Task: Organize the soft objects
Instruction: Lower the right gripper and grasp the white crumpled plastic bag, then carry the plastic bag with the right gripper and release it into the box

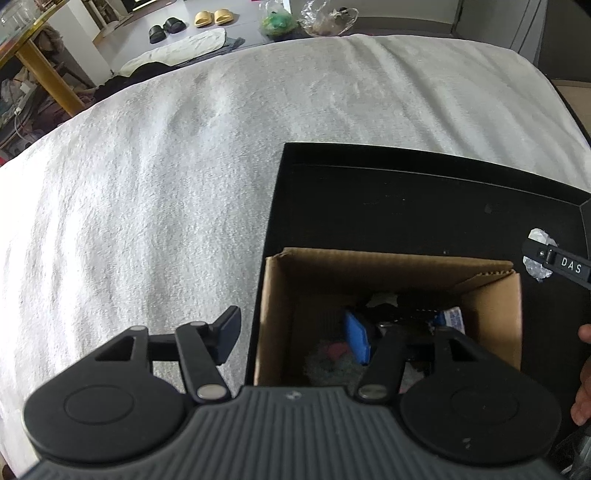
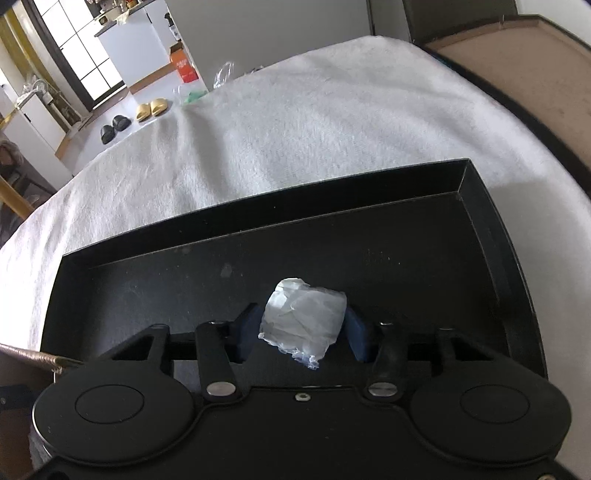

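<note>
My right gripper (image 2: 301,328) is shut on a white plastic-wrapped soft packet (image 2: 303,319) and holds it over the floor of a black tray (image 2: 491,236). The packet (image 1: 540,258) and the right gripper (image 1: 543,254) also show at the right edge of the left wrist view. My left gripper (image 1: 291,339) is open and empty. Its left finger (image 1: 227,338) is over the white blanket (image 1: 147,184), its right finger inside an open cardboard box (image 1: 277,295). The box stands in the black tray (image 1: 369,192) and holds several soft items.
The tray lies on a bed covered by the white blanket (image 2: 295,129). Beyond the bed are black slippers (image 1: 166,28), yellow slippers (image 1: 213,16), plastic bags (image 1: 277,22) and a gold-framed table (image 1: 40,55). A hand (image 1: 583,373) shows at the right.
</note>
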A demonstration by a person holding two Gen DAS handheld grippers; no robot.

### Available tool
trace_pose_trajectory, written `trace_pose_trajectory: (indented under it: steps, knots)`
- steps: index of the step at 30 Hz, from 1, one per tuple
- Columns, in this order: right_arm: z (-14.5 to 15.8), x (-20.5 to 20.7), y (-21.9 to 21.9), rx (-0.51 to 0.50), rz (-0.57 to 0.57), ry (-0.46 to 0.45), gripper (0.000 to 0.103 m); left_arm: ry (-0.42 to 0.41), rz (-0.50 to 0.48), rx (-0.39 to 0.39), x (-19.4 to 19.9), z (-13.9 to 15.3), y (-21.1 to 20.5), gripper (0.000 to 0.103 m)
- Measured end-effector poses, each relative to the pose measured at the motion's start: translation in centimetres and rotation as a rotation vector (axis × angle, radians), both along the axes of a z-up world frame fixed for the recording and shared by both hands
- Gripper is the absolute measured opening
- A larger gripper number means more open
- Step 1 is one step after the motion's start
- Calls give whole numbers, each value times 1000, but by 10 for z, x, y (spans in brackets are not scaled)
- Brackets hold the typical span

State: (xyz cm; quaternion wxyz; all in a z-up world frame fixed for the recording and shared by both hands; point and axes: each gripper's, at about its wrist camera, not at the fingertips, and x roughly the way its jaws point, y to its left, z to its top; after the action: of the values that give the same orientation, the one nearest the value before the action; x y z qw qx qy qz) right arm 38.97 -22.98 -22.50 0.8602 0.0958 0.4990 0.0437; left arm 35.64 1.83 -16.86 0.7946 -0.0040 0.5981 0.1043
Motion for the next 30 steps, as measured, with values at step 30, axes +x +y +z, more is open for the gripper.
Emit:
trace_pose_trajectory:
  steps: [30]
  knots:
    - [90, -68, 30, 96, 153, -68, 48, -77, 17, -56, -45, 29, 18, 58]
